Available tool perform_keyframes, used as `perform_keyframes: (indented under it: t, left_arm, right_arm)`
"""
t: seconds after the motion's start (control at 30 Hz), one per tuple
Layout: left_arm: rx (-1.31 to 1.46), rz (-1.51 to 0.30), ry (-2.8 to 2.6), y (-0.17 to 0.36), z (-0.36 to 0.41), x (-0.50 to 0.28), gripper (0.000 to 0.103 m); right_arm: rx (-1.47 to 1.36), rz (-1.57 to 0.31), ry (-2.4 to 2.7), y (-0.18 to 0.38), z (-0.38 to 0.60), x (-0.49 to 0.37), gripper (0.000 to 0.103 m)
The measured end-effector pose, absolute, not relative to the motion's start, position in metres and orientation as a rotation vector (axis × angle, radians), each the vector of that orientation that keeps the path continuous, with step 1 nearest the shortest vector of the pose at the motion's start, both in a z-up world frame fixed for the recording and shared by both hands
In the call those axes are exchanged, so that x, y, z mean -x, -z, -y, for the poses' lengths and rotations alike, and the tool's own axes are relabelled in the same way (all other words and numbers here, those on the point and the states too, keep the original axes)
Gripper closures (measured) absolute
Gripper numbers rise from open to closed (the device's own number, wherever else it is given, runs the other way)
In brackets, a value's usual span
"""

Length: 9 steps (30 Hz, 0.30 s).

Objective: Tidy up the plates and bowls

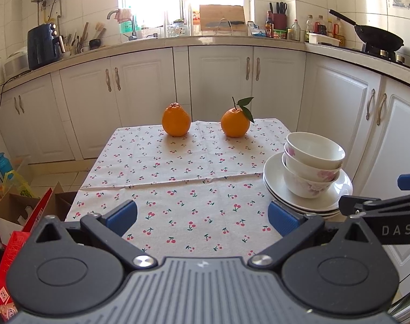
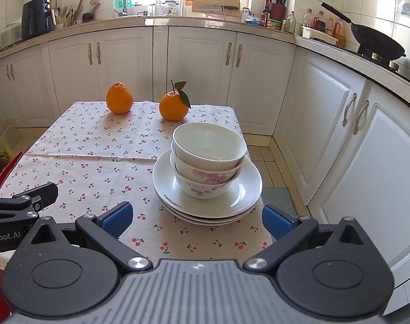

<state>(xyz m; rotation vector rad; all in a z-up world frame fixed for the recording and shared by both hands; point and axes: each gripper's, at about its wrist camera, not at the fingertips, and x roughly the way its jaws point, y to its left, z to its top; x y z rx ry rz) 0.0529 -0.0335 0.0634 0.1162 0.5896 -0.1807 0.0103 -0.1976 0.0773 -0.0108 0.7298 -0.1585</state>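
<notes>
We see a small table under a creased matte cloth [image 2: 97, 145] printed with tiny red cherries. Taking the plates as our landmark, the knobbly orange [image 2: 119, 98] sits far beyond them to the left, and the leafy orange [image 2: 173, 107] just behind them. The plates [image 2: 242, 197] are three glossy white shallow rounds, stacked at the cloth's right edge, the lowest showing a faint floral mark. On them nest three smooth ceramic bowls [image 2: 209, 159]: the top one plain white, the two below painted with pink flowers. Our left gripper [image 1: 202, 214], with ribbed blue pads on black arms, is spread wide over bare cloth just left of the plates, holding nothing. Our right gripper [image 2: 197, 217] gapes equally wide and empty, directly before the plates, its pads flanking their near rim without touching.
</notes>
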Motion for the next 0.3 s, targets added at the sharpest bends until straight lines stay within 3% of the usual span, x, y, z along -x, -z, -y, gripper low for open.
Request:
perform_keyframes:
  t: [0.3]
  left_arm:
    - [-0.113,-0.591,0.181,-0.0632,0.0334,-0.0527,0.001]
  right_arm:
    - [0.011,-0.73,0.164,-0.0766,0.1969,-0.0105,0.0]
